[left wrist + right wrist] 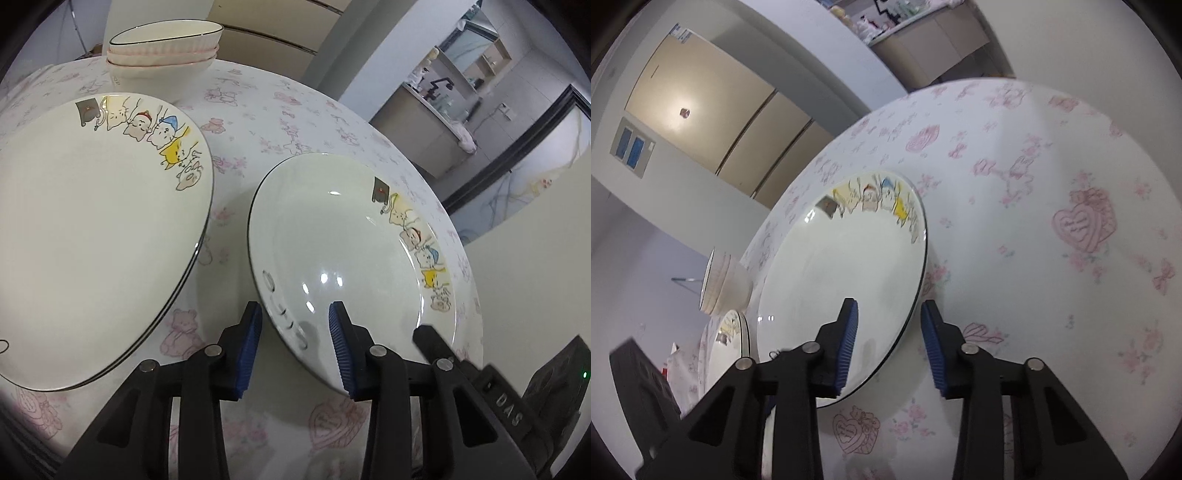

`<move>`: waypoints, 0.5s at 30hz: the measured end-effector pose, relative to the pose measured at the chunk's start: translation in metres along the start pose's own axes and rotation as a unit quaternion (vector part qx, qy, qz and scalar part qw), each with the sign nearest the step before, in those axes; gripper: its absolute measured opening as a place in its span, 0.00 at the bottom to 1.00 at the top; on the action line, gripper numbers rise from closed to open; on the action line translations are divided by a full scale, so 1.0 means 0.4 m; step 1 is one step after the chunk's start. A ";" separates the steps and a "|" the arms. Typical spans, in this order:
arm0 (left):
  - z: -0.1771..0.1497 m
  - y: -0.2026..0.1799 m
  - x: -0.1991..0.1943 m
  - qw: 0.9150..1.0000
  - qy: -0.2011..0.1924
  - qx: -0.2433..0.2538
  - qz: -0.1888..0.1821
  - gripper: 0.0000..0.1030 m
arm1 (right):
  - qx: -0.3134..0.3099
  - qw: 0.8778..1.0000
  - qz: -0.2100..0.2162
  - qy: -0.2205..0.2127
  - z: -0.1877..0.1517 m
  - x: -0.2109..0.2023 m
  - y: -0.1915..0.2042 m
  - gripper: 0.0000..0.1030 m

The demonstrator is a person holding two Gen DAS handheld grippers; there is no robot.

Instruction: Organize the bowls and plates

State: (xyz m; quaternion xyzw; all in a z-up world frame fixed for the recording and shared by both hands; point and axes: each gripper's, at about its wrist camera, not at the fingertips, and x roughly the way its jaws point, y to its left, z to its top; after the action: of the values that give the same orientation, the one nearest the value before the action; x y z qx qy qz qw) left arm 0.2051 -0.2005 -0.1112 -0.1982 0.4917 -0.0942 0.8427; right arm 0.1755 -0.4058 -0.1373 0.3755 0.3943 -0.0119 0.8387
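Plates sat on my table (280, 122) with its pink-flower cloth. My left tool (295, 345) was spread apart around the near rim of the single cat plate (332, 251). My right tool (889, 347) was apart too, around that plate's edge. Beside it lay two stacked plates (92, 236), with stacked bowls (162, 51) behind.

A: Non-task items?
B: Round table with pink heart-and-bow tablecloth (280, 122). Beige cabinet doors (701, 110) behind it. Counter with black faucet (437, 86) far right.
A: Else?
B: Wall switch panel (632, 147).
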 end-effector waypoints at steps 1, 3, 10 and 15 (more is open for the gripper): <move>0.000 -0.003 0.003 1.000 -0.003 0.000 0.002 0.32 | 0.002 1.000 0.004 0.003 0.001 0.002 -0.001 0.29; -0.004 -0.003 0.005 1.000 -0.015 -0.003 0.006 0.31 | 0.003 1.000 0.007 0.001 0.001 0.001 -0.003 0.29; -0.015 -0.011 0.003 0.999 -0.026 0.013 0.018 0.30 | -0.003 1.000 -0.002 -0.004 -0.004 0.005 0.006 0.29; -0.020 -0.019 0.004 0.999 -0.030 0.025 0.027 0.30 | -0.026 0.999 -0.036 -0.006 -0.007 0.008 0.025 0.21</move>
State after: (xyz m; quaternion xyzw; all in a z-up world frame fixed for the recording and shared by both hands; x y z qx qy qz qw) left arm 0.1993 -0.2097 -0.1126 -0.1664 0.4694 -0.0773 0.8637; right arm 0.1792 -0.3959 -0.1344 0.3391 0.4027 -0.0341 0.8495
